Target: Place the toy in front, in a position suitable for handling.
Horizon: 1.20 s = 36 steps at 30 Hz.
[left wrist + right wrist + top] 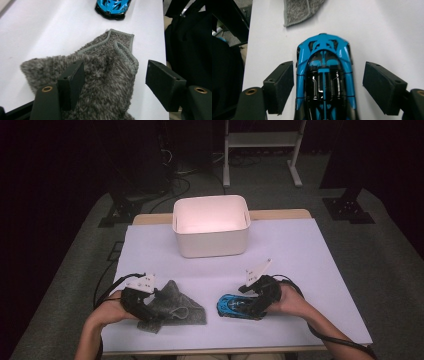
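Between the spread jaws of the right gripper (328,87) lies the blue toy car (325,82), with a gap on both sides, so the pads do not press it. Left gripper (115,82) is open too; one pad touches the grey fluffy cloth (100,75). Both things rest on the white table (300,255), the car just right of the cloth. Behind them stands a white bin (211,227).

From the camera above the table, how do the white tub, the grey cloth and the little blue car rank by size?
Largest to smallest in the high view:
1. white tub, though it sits farther away
2. grey cloth, partly hidden by a gripper
3. blue car, partly hidden too
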Available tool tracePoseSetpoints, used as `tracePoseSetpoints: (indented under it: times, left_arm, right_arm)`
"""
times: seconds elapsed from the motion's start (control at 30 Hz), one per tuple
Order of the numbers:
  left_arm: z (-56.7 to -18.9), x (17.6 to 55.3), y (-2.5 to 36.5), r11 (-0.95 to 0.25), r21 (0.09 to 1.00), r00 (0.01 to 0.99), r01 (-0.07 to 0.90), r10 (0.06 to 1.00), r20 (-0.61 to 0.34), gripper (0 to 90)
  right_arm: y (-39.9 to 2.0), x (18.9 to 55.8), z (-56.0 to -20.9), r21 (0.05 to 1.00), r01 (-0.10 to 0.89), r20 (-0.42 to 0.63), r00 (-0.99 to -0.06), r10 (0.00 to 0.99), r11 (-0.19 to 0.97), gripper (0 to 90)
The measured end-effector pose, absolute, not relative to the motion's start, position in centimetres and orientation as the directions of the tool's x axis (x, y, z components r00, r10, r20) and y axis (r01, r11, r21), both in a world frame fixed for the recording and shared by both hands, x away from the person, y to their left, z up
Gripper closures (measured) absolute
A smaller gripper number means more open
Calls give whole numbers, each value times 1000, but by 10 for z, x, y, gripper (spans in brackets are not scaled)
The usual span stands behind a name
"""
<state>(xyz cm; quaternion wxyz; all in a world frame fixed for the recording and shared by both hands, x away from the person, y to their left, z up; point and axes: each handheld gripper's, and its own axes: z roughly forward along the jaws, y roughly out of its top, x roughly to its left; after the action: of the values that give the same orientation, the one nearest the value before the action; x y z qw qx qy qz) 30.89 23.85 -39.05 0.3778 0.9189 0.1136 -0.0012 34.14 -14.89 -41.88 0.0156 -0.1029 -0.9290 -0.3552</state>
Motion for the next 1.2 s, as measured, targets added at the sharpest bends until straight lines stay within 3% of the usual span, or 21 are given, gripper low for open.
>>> tracePoseSetpoints:
  times: [1.2]
  left_arm:
    - [-396,313,237,-666,710,961,231,270,-59,182]
  right_arm:
    - [-144,402,-349,703,153,47,-985,169,694,207]
